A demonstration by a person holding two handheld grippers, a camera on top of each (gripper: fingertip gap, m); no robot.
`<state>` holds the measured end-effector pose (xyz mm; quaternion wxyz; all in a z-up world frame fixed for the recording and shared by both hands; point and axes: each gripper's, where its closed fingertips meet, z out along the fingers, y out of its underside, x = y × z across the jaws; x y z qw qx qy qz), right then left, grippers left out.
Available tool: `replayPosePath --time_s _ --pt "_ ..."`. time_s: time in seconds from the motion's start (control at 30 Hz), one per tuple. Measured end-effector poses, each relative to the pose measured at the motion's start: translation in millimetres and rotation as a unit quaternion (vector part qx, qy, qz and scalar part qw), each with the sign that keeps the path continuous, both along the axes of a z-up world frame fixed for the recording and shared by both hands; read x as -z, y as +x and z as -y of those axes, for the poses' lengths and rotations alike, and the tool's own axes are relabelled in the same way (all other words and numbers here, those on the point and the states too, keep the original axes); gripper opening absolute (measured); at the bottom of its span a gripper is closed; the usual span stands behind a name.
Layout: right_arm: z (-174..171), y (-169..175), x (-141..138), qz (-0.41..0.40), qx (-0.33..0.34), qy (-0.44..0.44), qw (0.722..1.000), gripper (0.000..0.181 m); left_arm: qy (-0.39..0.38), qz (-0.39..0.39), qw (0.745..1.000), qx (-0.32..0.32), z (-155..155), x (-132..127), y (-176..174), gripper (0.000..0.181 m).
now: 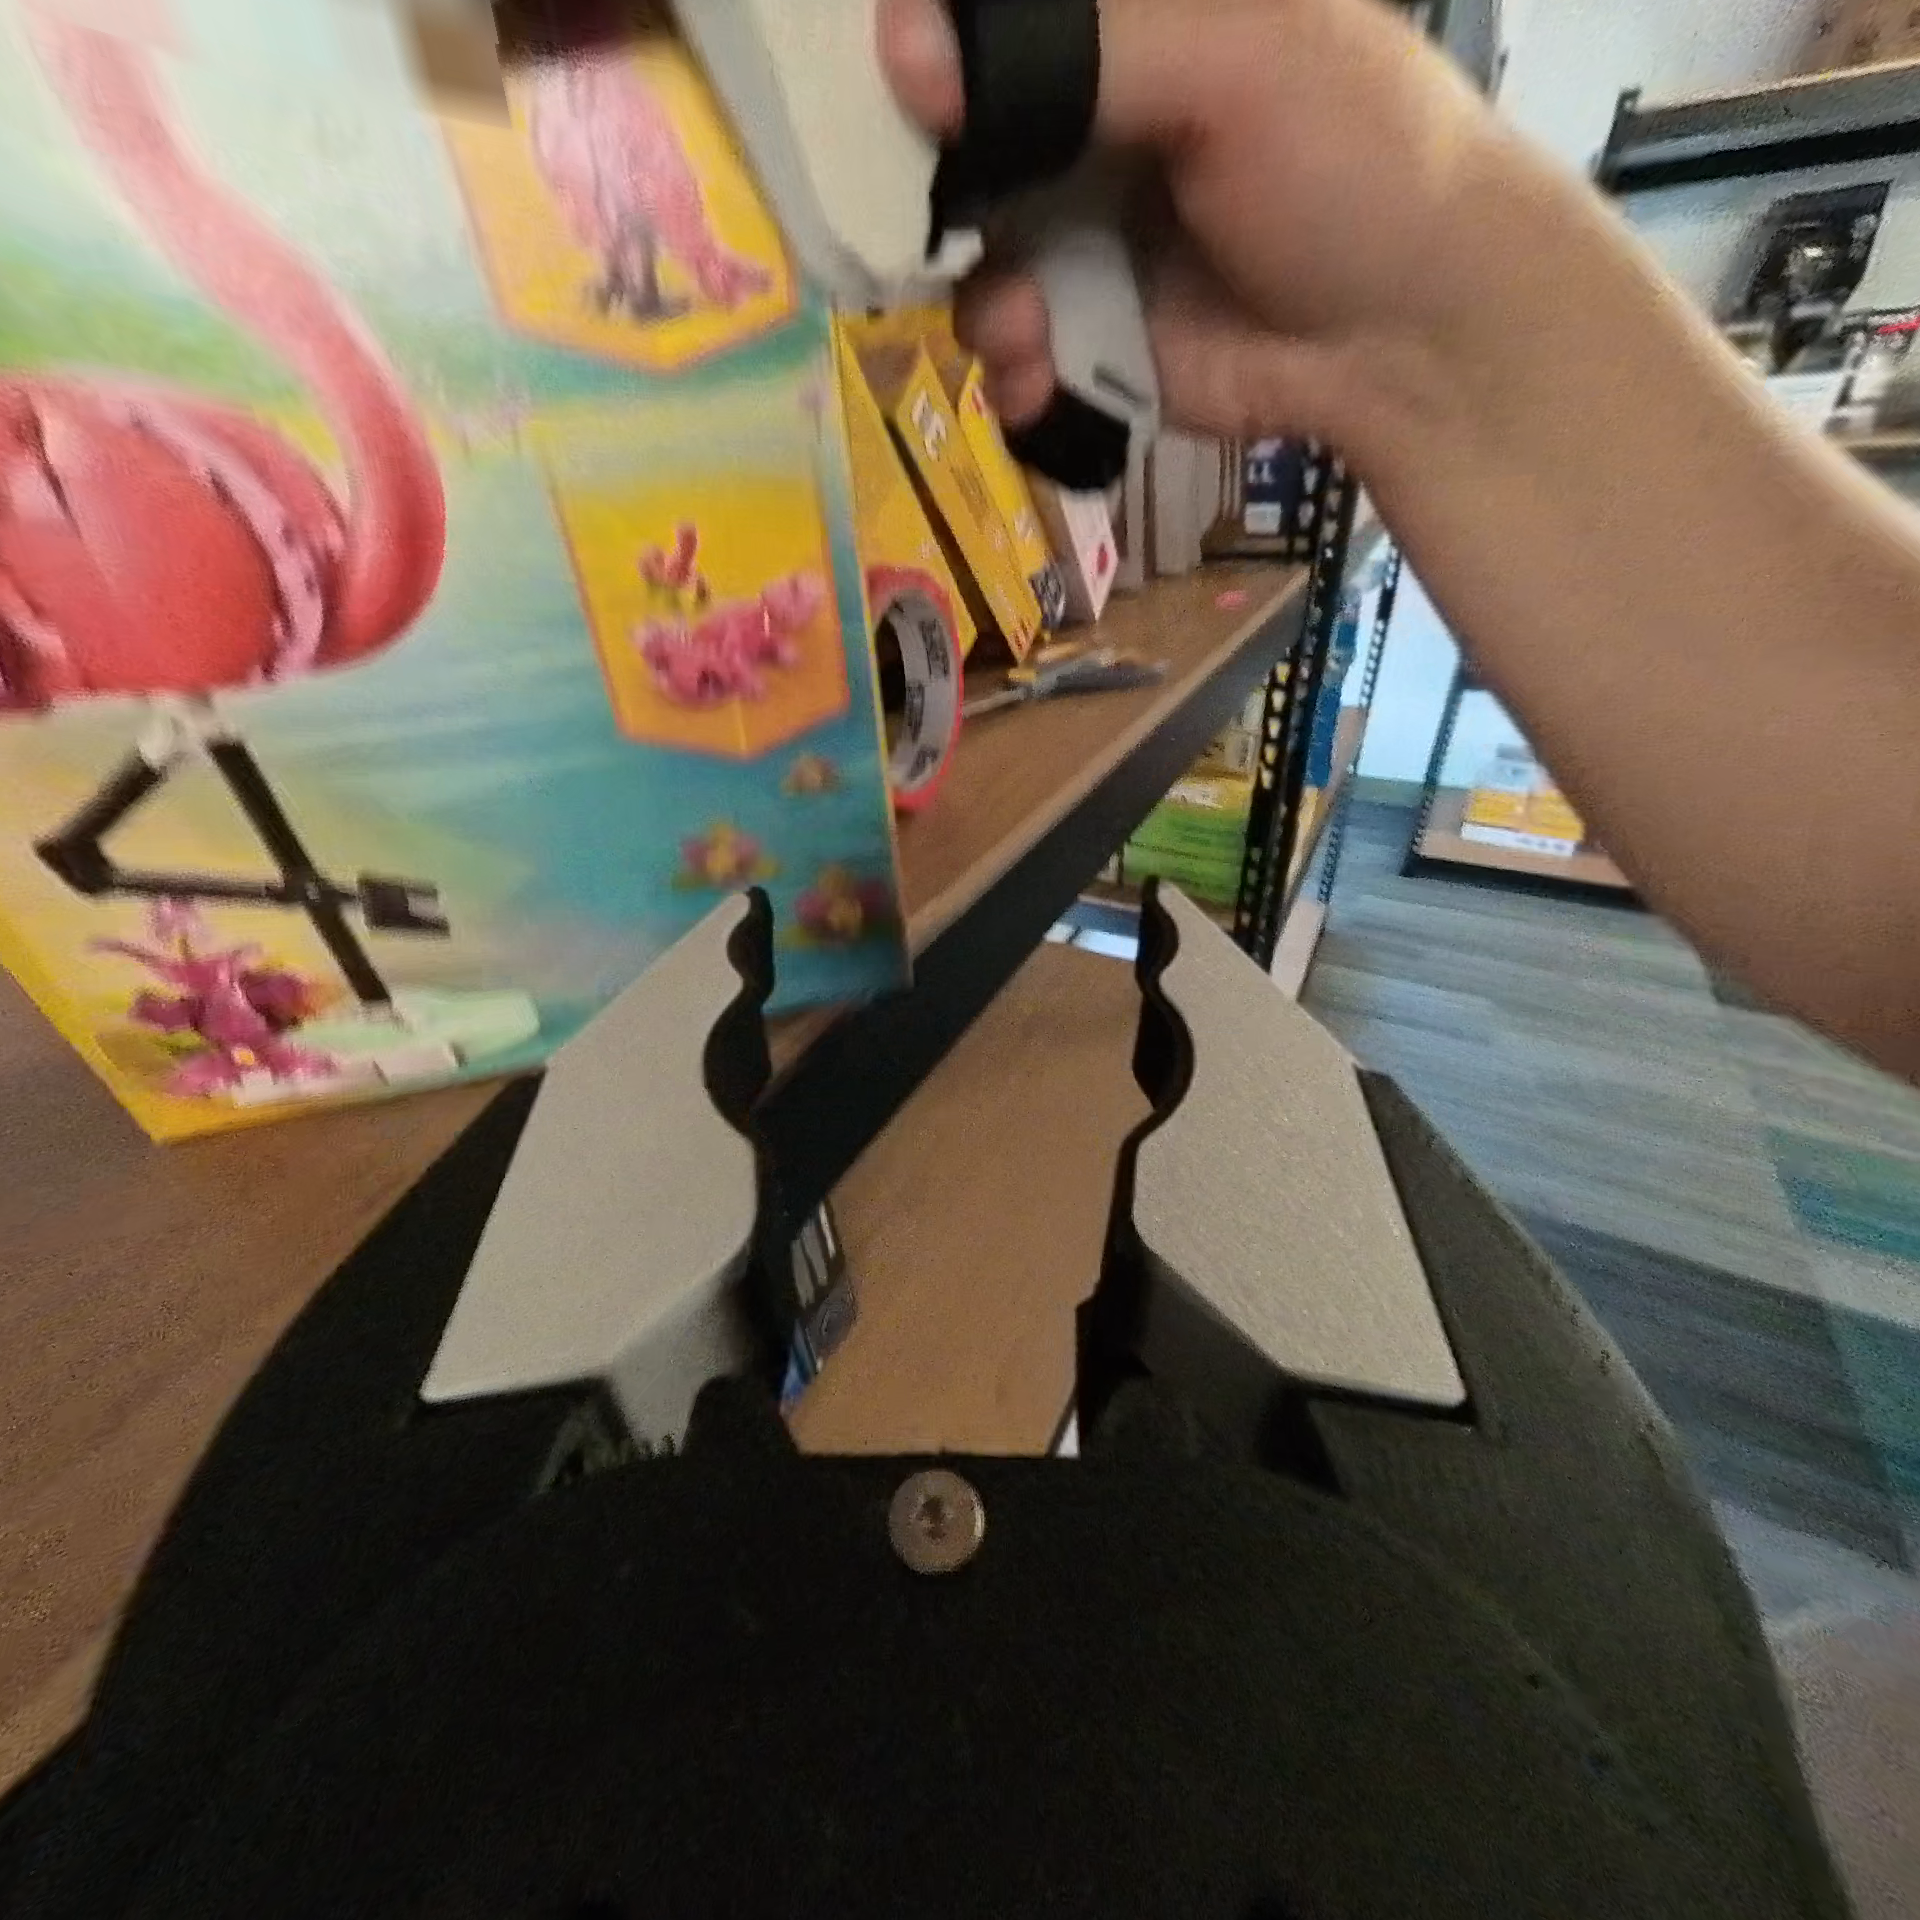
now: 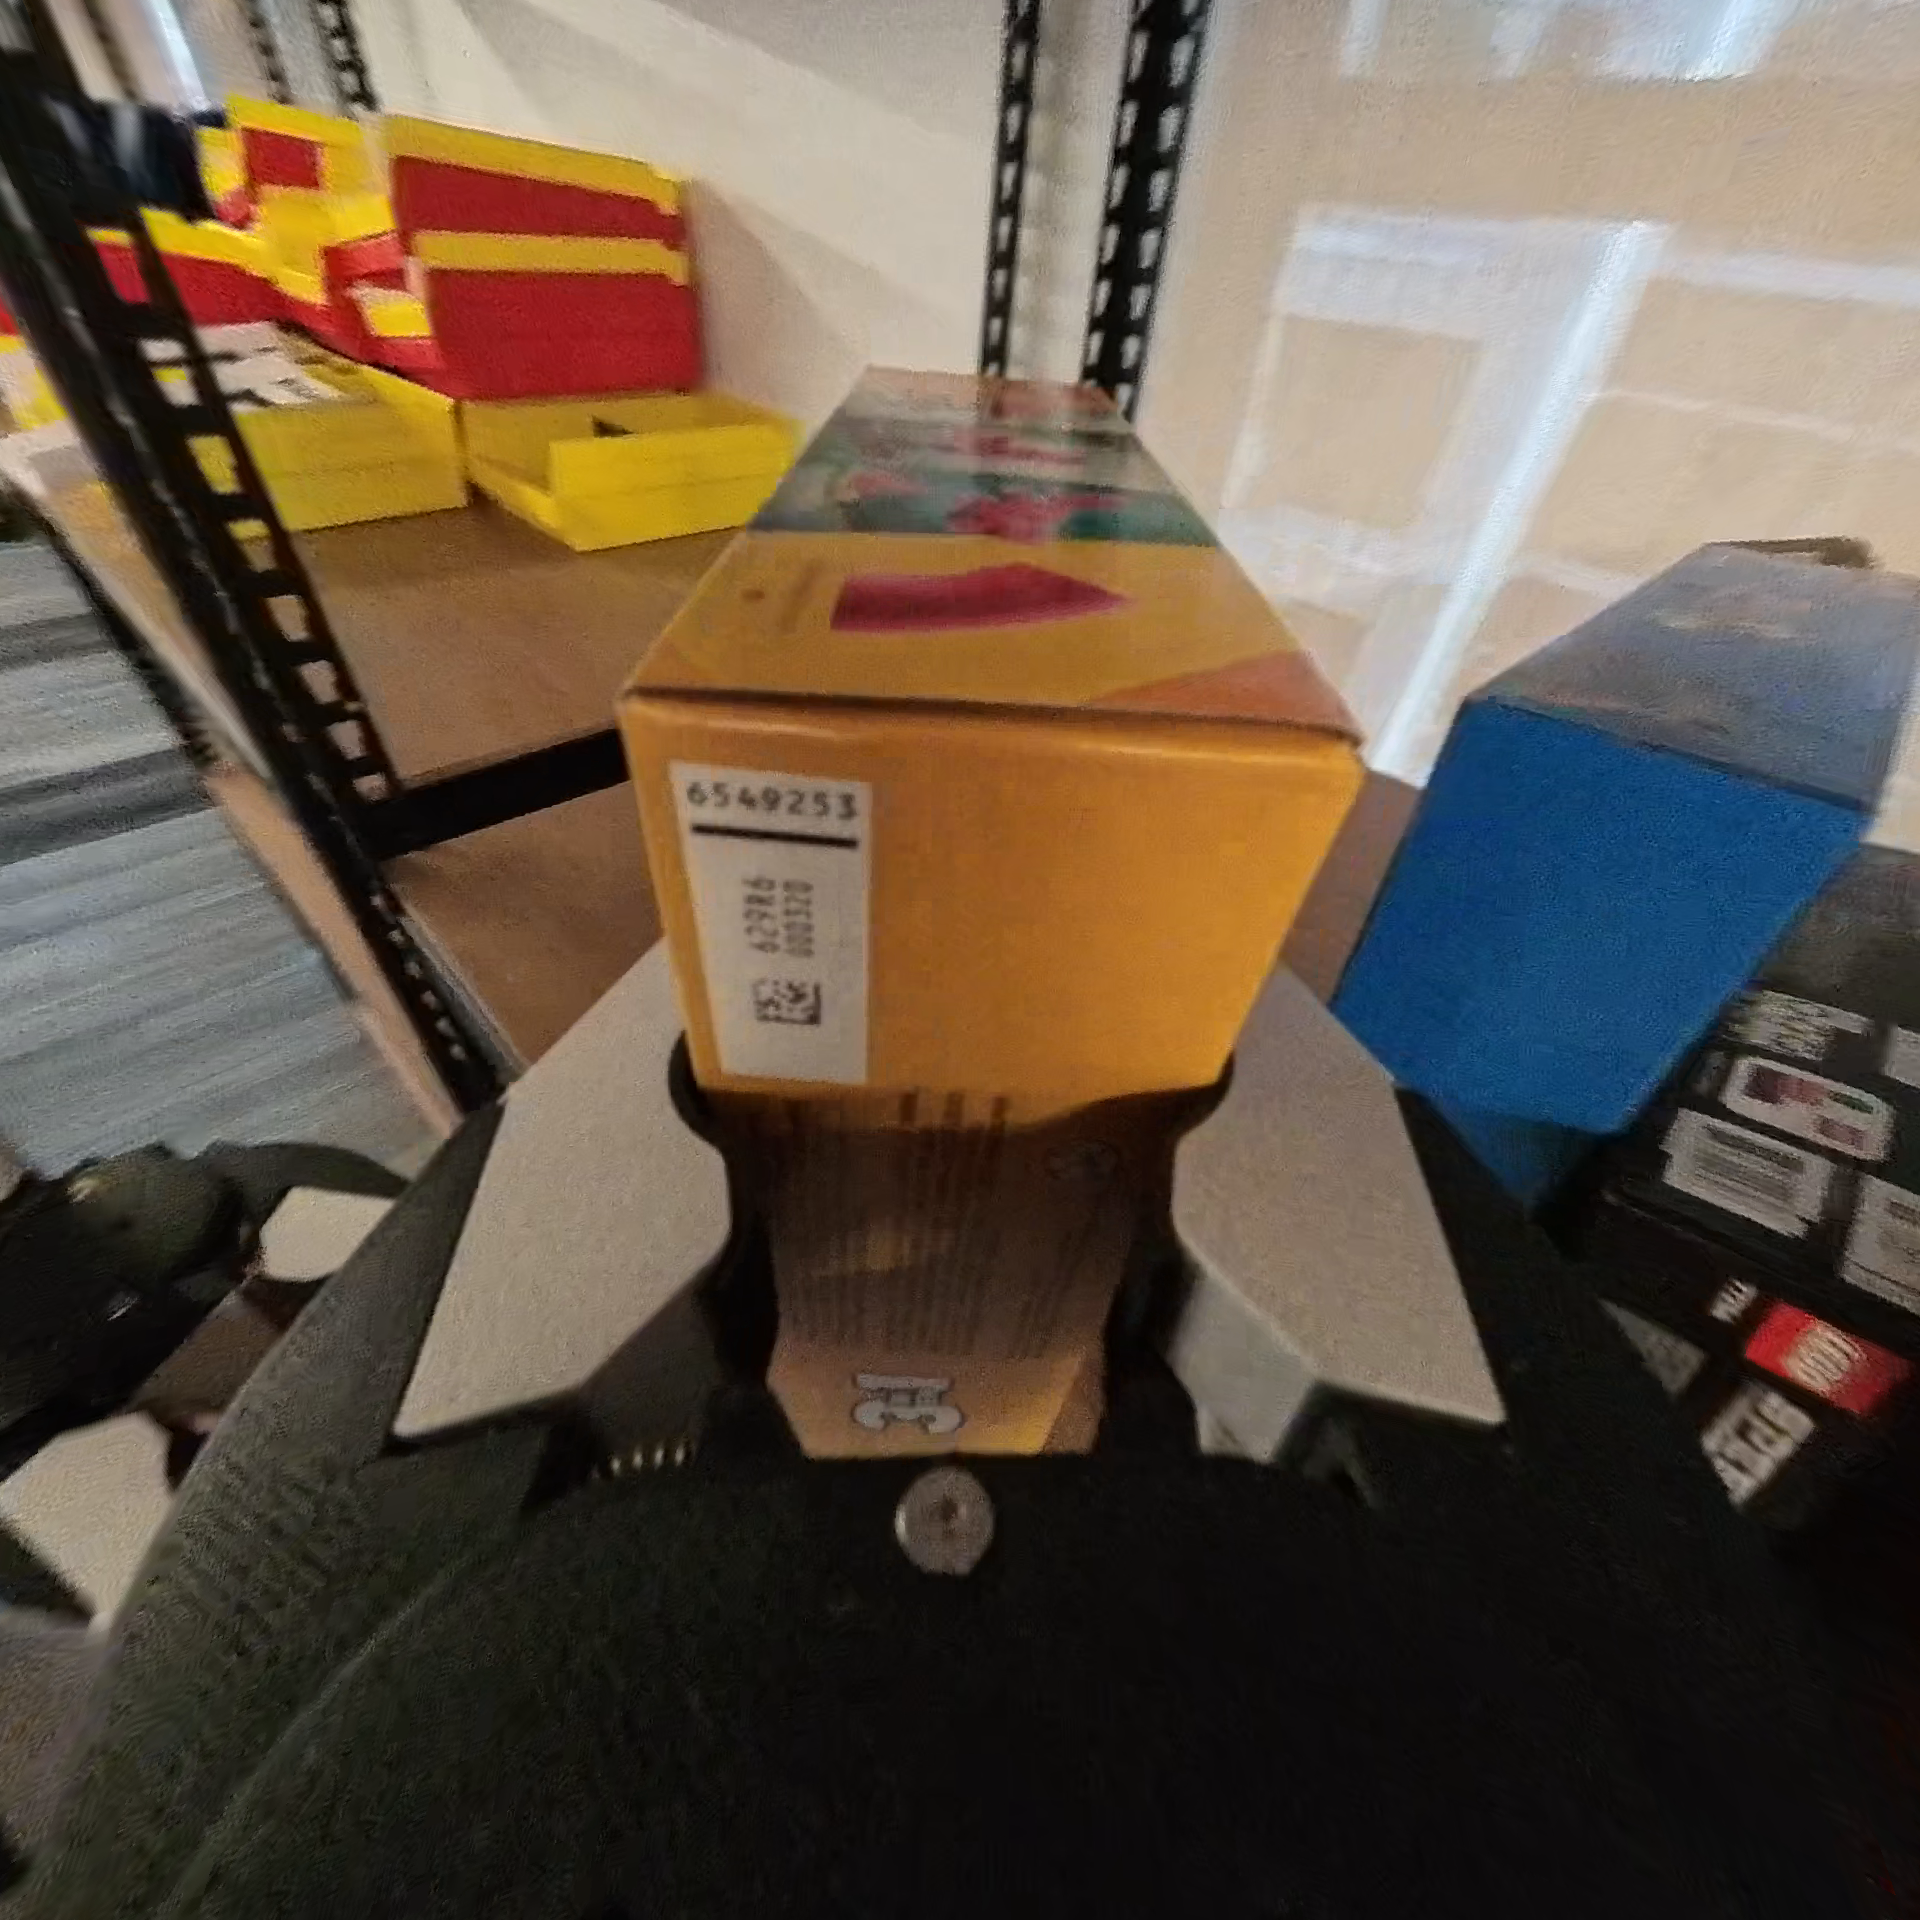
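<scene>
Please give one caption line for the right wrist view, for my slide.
Right tongs shut on a yellow box above a wooden shelf, blue box beside.

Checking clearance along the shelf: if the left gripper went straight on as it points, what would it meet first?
Probably the shelf's black front edge, which runs between the open left gripper jaws; depth unclear.

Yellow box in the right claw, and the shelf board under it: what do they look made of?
Yellow rectangular box: printed cardboard, slightly glossy, judging by folded flap seams and a pasted white label. Brown shelf board: probably matte fibreboard or wood, uniform and grainless. Right claw grips the box.
</scene>
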<state>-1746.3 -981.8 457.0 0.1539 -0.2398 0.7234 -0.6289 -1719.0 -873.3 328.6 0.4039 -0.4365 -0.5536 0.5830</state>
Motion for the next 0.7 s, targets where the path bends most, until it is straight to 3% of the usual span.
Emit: replayPosePath --time_s 0.1,0.17,0.33,0.47,0.63,0.7 --pt "18 14 5 -0.026 -0.07 0.029 0.997 0.082 0.022 0.01 0.999 -0.024 20 22 32 0.078" --pt "34 31 8 -0.021 -0.121 0.051 0.991 0.082 0.028 -0.012 0.998 -0.056 40 15 59 0.083" --pt "57 79 14 -0.054 -0.285 0.095 0.952 0.082 -0.034 -0.098 0.99 -0.097 65 -59 123 0.07" --pt "59 94 20 -0.099 -0.37 0.135 0.914 0.082 -0.076 -0.109 0.971 -0.198 95 -98 162 0.116" --pt "47 85 23 -0.133 -0.418 0.133 0.889 0.082 -0.137 -0.049 0.961 -0.236 112 -105 161 0.127" --pt "37 77 22 -0.13 -0.438 0.128 0.88 0.081 -0.124 -0.012 0.97 -0.211 120 -100 147 0.128"
